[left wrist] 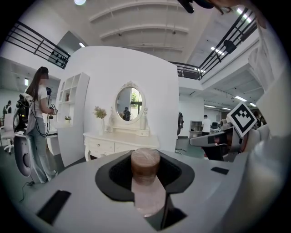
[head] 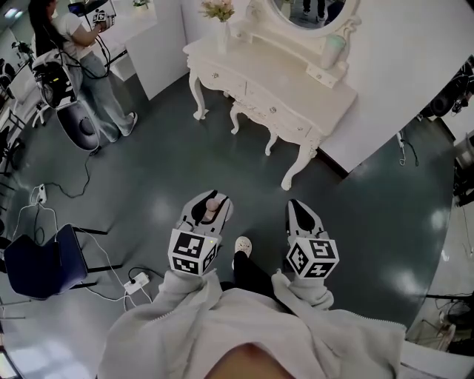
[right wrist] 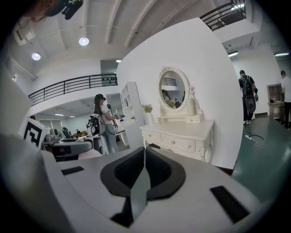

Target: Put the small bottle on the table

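A small bottle (left wrist: pixel 146 169) with a pale pink body and a brown round cap stands between the pads of my left gripper (head: pixel 210 201), which is shut on it; the bottle (head: pixel 212 207) also shows from the head view. My right gripper (head: pixel 298 209) is held beside it, shut with nothing in it, its pads meeting in a thin seam (right wrist: pixel 144 157). Both are over the dark floor, well short of the white dressing table (head: pixel 275 83). That table (left wrist: pixel 119 141) stands ahead against a white wall and appears in the right gripper view (right wrist: pixel 182 133) too.
On the table are a vase of flowers (head: pixel 220 21), an oval mirror and a pale bottle (head: pixel 332 52). A white stool (head: pixel 253 122) stands in front of it. A person with equipment (head: pixel 83 63) stands far left. A blue chair (head: pixel 41 263) and a power strip (head: pixel 137 281) with cables lie near left.
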Tool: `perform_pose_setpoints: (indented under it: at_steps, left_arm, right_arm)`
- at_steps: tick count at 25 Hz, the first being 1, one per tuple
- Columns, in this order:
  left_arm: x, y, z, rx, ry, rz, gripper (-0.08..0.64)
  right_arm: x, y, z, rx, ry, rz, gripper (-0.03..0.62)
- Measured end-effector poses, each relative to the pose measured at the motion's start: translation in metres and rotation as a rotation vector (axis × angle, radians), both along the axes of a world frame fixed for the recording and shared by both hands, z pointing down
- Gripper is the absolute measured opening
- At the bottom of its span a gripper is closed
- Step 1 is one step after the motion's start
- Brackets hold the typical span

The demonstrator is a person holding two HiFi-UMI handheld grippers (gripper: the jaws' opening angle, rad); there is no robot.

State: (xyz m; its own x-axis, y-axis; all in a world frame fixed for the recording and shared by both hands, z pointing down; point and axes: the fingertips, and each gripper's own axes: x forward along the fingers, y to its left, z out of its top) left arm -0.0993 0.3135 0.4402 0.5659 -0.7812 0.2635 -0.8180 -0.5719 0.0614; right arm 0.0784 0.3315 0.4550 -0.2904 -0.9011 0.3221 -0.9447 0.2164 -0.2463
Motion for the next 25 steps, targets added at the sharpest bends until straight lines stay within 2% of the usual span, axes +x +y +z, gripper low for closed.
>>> perform_pose_setpoints:
  at_steps: [16, 25]
  left_arm:
    - [0.029, -0.119, 0.014, -0.027, 0.006, -0.053, 0.132]
    - [0.035, -0.159, 0.012, -0.014, 0.025, -0.073, 0.132]
  right_arm:
    - [0.028, -0.126, 0.010, -0.006, 0.016, -0.072, 0.037]
    - [0.034, -0.167, 0.010, 0.010, 0.014, -0.093, 0.037]
